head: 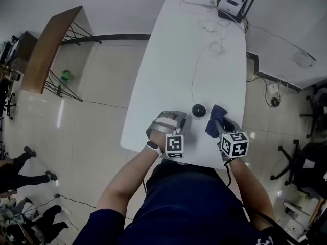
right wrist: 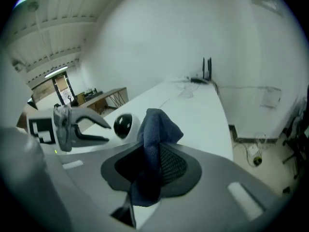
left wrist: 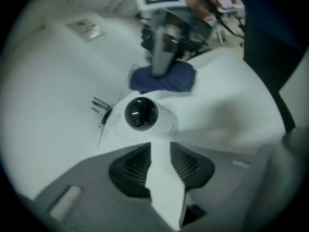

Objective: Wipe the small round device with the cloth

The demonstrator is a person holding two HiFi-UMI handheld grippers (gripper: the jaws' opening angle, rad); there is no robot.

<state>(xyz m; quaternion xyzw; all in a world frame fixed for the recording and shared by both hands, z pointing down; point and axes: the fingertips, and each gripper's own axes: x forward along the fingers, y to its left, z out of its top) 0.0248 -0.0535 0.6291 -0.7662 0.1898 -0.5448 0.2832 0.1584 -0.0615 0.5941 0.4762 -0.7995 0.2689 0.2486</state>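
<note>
The small round device (head: 199, 111), white with a black dome, sits on the white table (head: 168, 60) near its front edge. In the left gripper view the device (left wrist: 141, 113) lies just beyond my left gripper (left wrist: 159, 151), whose jaws stand a little apart with only table between them. My left gripper (head: 182, 119) is just left of the device. My right gripper (head: 220, 126) is shut on a dark blue cloth (head: 215, 117) right of the device. The cloth (right wrist: 157, 129) bunches up out of the right gripper (right wrist: 152, 156), beside the device (right wrist: 123, 123).
A thin cable (head: 196, 70) runs from the device to the far end, where a black-antenna router (head: 232, 5) and a white power strip (head: 199, 0) lie. A wooden table (head: 51, 47) stands left; an office chair (head: 296, 162) stands right. People are on the floor at lower left.
</note>
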